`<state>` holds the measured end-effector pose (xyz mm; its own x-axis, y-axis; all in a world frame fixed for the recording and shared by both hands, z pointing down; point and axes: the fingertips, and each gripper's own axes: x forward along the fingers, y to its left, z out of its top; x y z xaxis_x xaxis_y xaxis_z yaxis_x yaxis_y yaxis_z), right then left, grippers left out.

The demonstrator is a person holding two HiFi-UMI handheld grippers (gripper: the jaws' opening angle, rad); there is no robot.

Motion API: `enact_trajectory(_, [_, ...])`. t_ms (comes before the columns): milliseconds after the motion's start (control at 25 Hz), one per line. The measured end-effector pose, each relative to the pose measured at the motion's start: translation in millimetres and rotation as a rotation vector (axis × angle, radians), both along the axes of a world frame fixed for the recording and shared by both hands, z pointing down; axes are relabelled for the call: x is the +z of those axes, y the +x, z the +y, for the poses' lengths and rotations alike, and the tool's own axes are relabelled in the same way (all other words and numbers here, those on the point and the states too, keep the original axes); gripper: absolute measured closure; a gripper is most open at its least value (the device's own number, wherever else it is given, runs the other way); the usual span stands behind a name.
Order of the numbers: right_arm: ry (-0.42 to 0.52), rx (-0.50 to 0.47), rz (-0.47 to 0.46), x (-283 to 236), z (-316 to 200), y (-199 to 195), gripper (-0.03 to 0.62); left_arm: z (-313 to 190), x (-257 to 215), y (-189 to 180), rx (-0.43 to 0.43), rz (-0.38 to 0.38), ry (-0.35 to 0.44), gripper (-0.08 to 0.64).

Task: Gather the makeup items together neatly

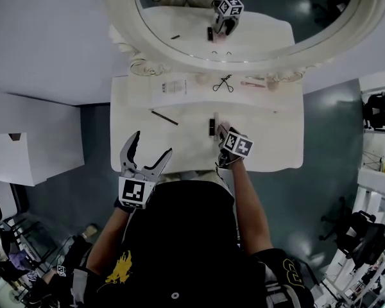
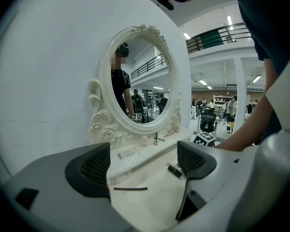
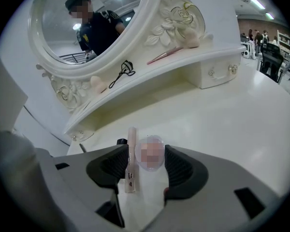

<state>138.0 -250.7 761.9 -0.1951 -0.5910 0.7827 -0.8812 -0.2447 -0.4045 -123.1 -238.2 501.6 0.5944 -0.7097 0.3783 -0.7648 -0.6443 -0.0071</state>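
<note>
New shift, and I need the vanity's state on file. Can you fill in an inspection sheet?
Surface: white vanity table with a raised back shelf.
Job's things: black pencil and black tube on top; eyelash curler and pink brush on the shelf.
Clutter: clear packet on the shelf.
Grippers: left gripper open, empty; right gripper shut on round clear pot, slim pink tube beside it.
Cables: nothing seen.
Surroundings: oval mirror; office chairs at right.

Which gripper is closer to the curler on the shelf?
Right. The right gripper, shut on a pot, is straight in front of the curler; the left gripper hovers farther off, front-left.
</note>
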Motion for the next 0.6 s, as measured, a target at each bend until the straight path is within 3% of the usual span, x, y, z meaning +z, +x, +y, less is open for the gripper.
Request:
enact_trajectory(400, [0.028,-0.003,0.001,-4.3,1.4,-0.1,0.341,4.8,-5.6,-6.2,-0.012,0.005,0.013,0.123])
enact_trajectory(600, [0.09,-0.096,0.106,-26.8,-0.8,-10.1,0.35,8.0,-7.7,-18.7,-0.042,0.01,0.019,0.123])
